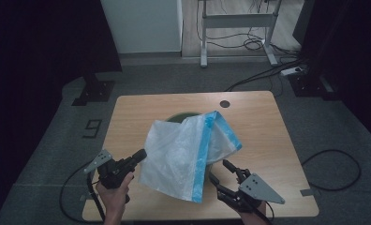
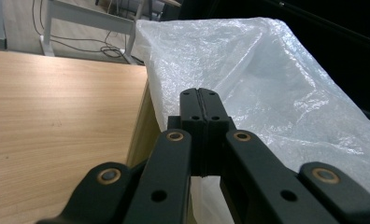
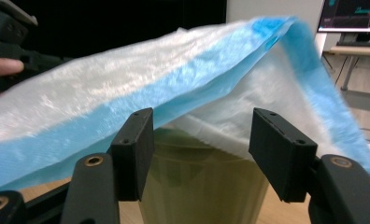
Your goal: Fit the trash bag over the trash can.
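While the left gripper (image 1: 139, 156) has its jaws pressed together at the near-left edge of the plastic bag (image 1: 183, 152), the left gripper view shows the two pads (image 2: 192, 109) meeting flat; the bag's white film lies just behind them, but I cannot tell if any film is pinched between them. The right gripper (image 1: 221, 171) is at the near-right side of the bag, and its jaws stand wide apart, holding nothing. In the right gripper view these jaws frame the bag's blue band (image 3: 141, 105) from below, with the lower edge of the film hanging between them, not touching the pads. The bag is translucent white with a blue strip along its mouth, and it is draped over a green bin (image 1: 181, 116), which shows as a dark green rim behind the bag and as an olive wall (image 3: 197, 186) under it. The bin stands near the middle of the wooden table (image 1: 263, 122).
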`<state>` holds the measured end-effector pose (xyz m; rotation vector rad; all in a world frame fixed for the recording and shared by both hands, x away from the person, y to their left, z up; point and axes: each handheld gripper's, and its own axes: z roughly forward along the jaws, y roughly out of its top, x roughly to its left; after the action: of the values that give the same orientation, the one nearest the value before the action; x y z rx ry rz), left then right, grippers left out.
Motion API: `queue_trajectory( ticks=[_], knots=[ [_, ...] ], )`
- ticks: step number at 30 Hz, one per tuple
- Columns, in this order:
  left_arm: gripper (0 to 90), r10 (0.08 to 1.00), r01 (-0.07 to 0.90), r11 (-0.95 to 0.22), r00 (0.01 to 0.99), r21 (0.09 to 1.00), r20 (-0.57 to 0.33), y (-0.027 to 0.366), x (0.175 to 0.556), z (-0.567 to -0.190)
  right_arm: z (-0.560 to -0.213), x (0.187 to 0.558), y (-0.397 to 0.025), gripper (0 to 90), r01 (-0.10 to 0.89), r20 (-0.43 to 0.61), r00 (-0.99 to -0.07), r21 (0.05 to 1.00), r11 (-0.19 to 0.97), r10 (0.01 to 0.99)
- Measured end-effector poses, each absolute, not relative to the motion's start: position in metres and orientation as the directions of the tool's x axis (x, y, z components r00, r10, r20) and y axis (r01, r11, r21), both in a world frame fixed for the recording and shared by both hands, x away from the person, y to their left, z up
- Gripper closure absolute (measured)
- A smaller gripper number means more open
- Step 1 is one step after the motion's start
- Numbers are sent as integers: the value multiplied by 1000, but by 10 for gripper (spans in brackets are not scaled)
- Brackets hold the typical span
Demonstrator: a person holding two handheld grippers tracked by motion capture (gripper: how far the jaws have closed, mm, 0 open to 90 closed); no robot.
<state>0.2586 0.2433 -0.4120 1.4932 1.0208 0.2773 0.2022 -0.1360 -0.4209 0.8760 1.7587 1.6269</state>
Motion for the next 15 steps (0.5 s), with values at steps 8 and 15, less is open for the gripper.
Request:
queue_trajectory(
  ticks=[8, 15],
  knots=[
    [899, 724, 420, 132, 577, 898, -376, 243, 258, -412, -423, 202, -120, 390, 99, 45, -619, 995, 21, 784],
    [899, 724, 418, 133, 578, 899, -376, 243, 257, -411, -434, 199, -119, 389, 127, 55, -608, 991, 28, 792]
  ],
)
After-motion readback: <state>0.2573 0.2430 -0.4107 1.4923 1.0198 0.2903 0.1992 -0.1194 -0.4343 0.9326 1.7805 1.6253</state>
